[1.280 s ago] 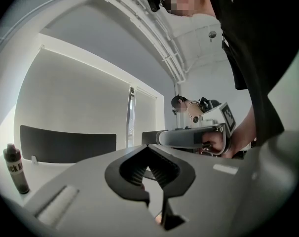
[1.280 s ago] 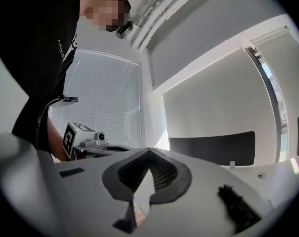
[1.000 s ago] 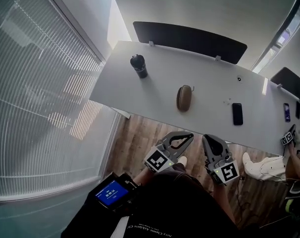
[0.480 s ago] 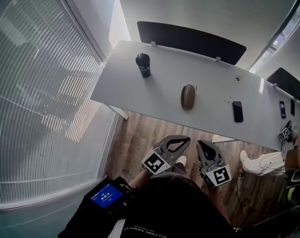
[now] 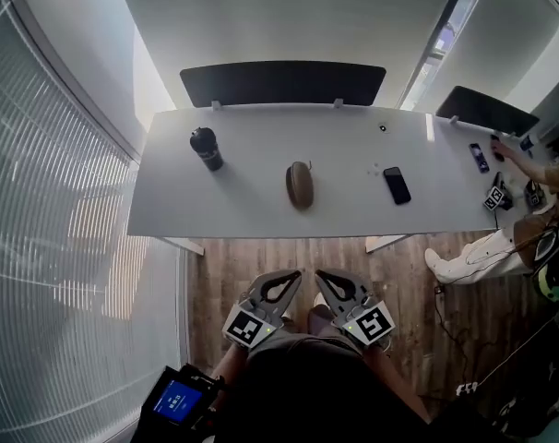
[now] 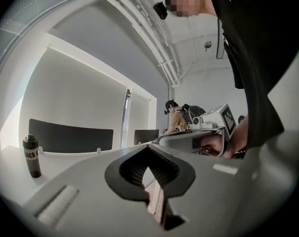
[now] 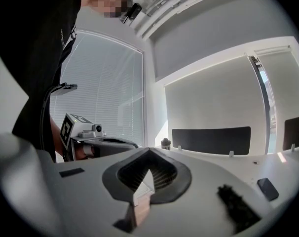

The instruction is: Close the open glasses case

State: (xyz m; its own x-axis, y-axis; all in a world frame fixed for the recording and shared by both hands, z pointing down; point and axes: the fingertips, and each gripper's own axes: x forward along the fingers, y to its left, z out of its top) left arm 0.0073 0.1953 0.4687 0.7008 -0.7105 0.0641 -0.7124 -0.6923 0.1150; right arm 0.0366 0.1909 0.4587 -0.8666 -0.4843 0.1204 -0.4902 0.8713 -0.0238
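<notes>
A brown oval glasses case (image 5: 300, 184) lies near the middle of the long white table (image 5: 252, 212); from here I cannot tell whether its lid is up. Both grippers hang side by side over the wooden floor, short of the table's near edge. My left gripper (image 5: 294, 276) is shut with nothing in it, and so is my right gripper (image 5: 321, 276). In the left gripper view the shut jaws (image 6: 148, 148) point level at the table; the right gripper view shows the same (image 7: 149, 151). The jaws hide the case in both gripper views.
A black bottle (image 5: 206, 149) stands left of the case and a dark phone (image 5: 397, 185) lies to its right. A black divider (image 5: 281, 83) runs along the table's far edge. Window blinds (image 5: 49, 201) fill the left. A seated person (image 5: 501, 238) is at the right.
The head view has swung, so the table now lies square across the frame. Both grippers have shifted left and lower in the picture and drawn closer together, still shut.
</notes>
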